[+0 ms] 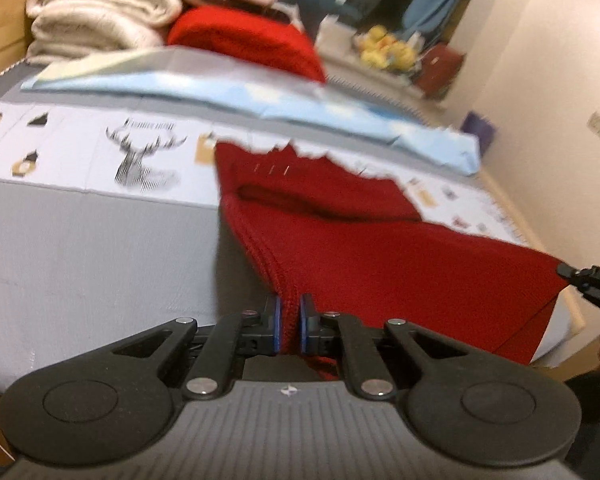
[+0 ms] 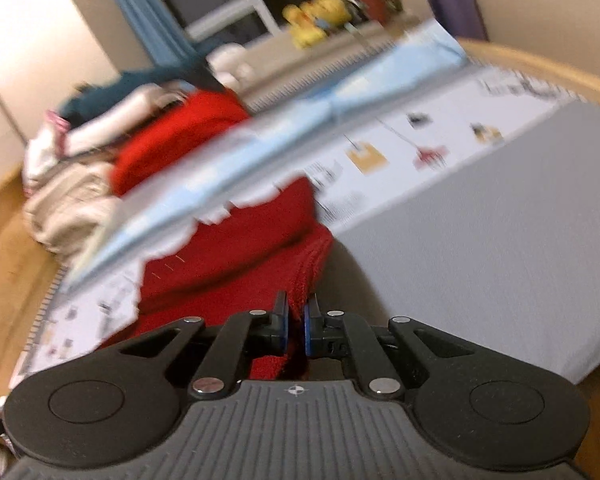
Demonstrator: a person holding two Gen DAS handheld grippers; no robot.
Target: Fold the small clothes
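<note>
**Two grippers lift red knit off the bed**

The left gripper point(image 1: 289, 328) is clamped on one edge of a red knitted garment point(image 1: 340, 232), its blue-padded jaws pinching a fold of the cloth. The right gripper point(image 2: 296, 330) is likewise clamped on the opposite edge. The garment stretches between them and trails forward onto a grey bed point(image 1: 80, 248) with a printed sheet point(image 1: 80, 148). Beyond it lie a pale blue folded cloth point(image 1: 228, 96) and a red pile point(image 1: 244, 40), blurred.

Left tongs point(image 1: 289, 326) and right tongs point(image 2: 296, 330) both clamped, angled downward.
</note>
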